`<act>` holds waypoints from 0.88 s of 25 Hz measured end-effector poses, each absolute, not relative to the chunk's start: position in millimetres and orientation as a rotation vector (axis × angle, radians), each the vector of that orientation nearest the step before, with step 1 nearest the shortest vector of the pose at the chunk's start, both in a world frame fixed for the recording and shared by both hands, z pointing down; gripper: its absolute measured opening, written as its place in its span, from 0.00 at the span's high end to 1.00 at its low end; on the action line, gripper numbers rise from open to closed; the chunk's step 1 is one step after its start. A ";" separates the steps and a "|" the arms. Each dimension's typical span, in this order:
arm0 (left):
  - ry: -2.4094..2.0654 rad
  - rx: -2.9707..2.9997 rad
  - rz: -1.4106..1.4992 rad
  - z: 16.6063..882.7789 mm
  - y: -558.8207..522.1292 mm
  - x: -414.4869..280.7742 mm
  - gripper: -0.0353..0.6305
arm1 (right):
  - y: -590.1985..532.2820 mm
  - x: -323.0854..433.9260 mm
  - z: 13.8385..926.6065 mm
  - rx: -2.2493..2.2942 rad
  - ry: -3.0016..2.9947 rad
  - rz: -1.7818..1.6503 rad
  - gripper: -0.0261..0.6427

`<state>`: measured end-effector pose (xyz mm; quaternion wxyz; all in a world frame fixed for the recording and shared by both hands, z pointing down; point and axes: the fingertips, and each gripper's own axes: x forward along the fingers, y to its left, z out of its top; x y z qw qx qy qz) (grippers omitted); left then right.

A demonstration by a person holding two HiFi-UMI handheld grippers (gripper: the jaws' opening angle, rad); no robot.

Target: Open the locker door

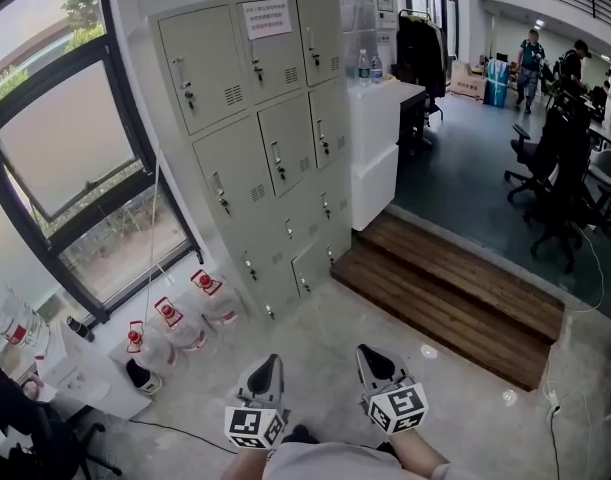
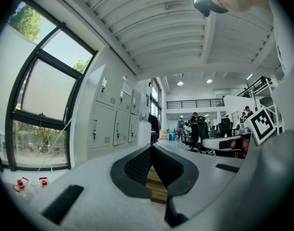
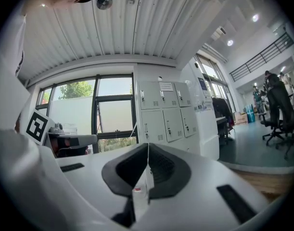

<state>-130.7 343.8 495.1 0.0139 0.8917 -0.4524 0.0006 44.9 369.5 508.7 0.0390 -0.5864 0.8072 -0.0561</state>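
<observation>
Closest to you, your left tongs [image 2: 151, 149] are pressed together at the tips with nothing between them. Your right tongs [image 3: 147, 146] are likewise closed tight and empty. Both hang low in front of your body over the pale floor [image 1: 315, 338], side by side and pointing ahead, well apart from everything else.

To your left on that floor sit three water jugs [image 1: 175, 326] with red caps, just below the window [image 1: 75, 158]. Ahead and to the right, a wooden step [image 1: 455, 280] rises to a darker floor.

The locker [image 1: 265, 148] stands beyond the jugs, between the window and the step. It is a grey bank of doors three columns wide. Every door you can see sits flush and closed, each with a small handle and vent slots. A paper notice [image 1: 267, 18] is stuck on the top middle door.

Just beside the locker's right side is a white tabletop [image 1: 380, 93] carrying two bottles [image 1: 369, 66]. Farther off stand black office chairs [image 1: 555, 183], with people [image 1: 531, 60] at the back of the room.
</observation>
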 end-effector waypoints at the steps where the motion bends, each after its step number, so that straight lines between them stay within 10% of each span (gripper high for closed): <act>1: -1.411 2.775 0.001 495.8 341.5 -130.4 0.94 | 366.9 45.5 509.4 -1.796 2.476 -0.173 0.94; 22: -1.382 2.737 -0.014 529.5 98.5 -129.8 0.94 | 137.6 38.5 539.1 -1.779 2.527 -0.190 0.94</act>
